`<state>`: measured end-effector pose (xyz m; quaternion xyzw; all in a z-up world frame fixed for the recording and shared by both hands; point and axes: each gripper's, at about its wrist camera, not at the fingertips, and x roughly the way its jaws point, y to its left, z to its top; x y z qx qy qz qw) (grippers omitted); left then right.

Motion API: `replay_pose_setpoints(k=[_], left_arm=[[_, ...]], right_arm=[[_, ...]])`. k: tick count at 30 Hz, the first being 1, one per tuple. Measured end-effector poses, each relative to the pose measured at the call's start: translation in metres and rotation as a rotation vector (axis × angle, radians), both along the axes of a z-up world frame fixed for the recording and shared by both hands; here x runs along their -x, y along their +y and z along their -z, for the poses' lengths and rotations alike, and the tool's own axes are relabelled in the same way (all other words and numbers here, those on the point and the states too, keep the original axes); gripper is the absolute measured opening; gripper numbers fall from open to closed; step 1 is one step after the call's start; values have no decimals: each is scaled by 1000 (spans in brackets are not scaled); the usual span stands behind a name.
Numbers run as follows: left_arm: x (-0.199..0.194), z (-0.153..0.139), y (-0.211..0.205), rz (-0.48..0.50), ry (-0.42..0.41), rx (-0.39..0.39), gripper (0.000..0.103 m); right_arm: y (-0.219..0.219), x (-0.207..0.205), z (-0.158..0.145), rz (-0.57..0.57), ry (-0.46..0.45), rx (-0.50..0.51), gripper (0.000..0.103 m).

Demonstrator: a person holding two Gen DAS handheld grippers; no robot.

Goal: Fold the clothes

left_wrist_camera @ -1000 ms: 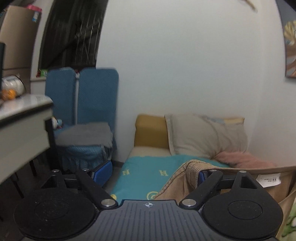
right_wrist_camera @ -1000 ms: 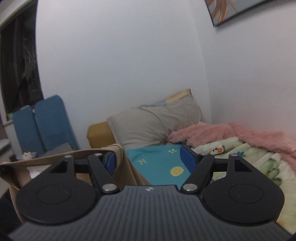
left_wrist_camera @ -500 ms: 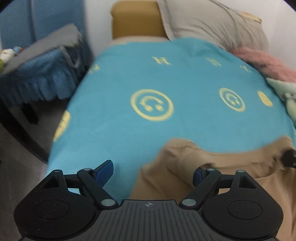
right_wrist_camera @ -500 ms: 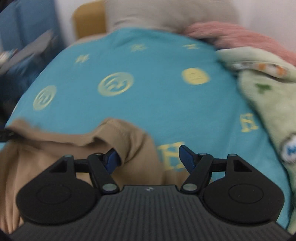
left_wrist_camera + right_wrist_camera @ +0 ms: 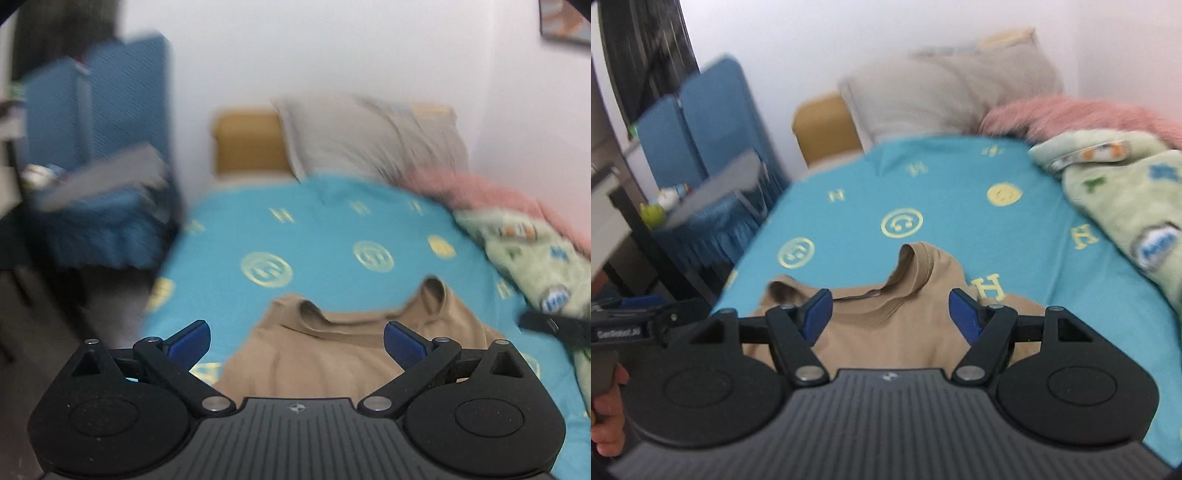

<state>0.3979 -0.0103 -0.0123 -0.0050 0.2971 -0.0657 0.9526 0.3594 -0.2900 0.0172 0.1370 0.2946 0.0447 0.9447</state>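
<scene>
A tan T-shirt (image 5: pixel 332 350) lies on the turquoise bedspread (image 5: pixel 314 229), collar facing the pillows, its two shoulder corners puckered up. It also shows in the right wrist view (image 5: pixel 886 325). My left gripper (image 5: pixel 297 341) is open and empty, hovering over the shirt's near part. My right gripper (image 5: pixel 890 314) is open and empty above the collar. The left gripper's body shows at the left edge of the right wrist view (image 5: pixel 639 325), and the right gripper at the right edge of the left wrist view (image 5: pixel 554 326).
A grey pillow (image 5: pixel 369 140) and a mustard cushion (image 5: pixel 247 142) lie at the bed's head. A pink fuzzy blanket (image 5: pixel 1071 114) and a green printed blanket (image 5: pixel 1126 199) are on the right. A blue chair (image 5: pixel 96 155) and desk stand left of the bed.
Both grippers let go of the shirt's shoulders and opened wider. The shirt now lies flat on the bed. Both cameras pulled back and tilted up.
</scene>
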Motion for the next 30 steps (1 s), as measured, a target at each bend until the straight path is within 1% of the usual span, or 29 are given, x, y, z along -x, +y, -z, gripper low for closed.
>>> replay_pose_setpoints(k=[2,4,7,11,13,15,18,20,23,26,30], left_arm=[[43,-12,1,0,-37,21,101],[82,-19,3,-8,-61,27,101],[131,-24,7,-3,-87,37,101],[187,-18,11,16,-101,37,101],[208,-10,14,14,-83,44,101],[225,-2,17,9,-65,52,100],[229,11,28,-19,-34,70,100],[219,20,39,-52,-10,92,99],[196,35,67,-133,55,187,98],[170,54,98,-236,122,297,93],[132,82,134,-354,160,410,88]], right_arm=[[2,46,-6,22,-30,-33,71],[4,86,-13,42,-39,-51,71],[8,141,-26,59,-84,-44,71],[12,196,-38,62,-144,5,71],[12,220,-41,65,-170,20,71],[11,236,-42,73,-180,12,71],[10,253,-41,73,-186,-1,71],[11,256,-37,75,-185,22,71],[11,255,-29,90,-178,38,71],[8,249,-22,100,-165,3,71],[6,231,-11,106,-162,-14,71]])
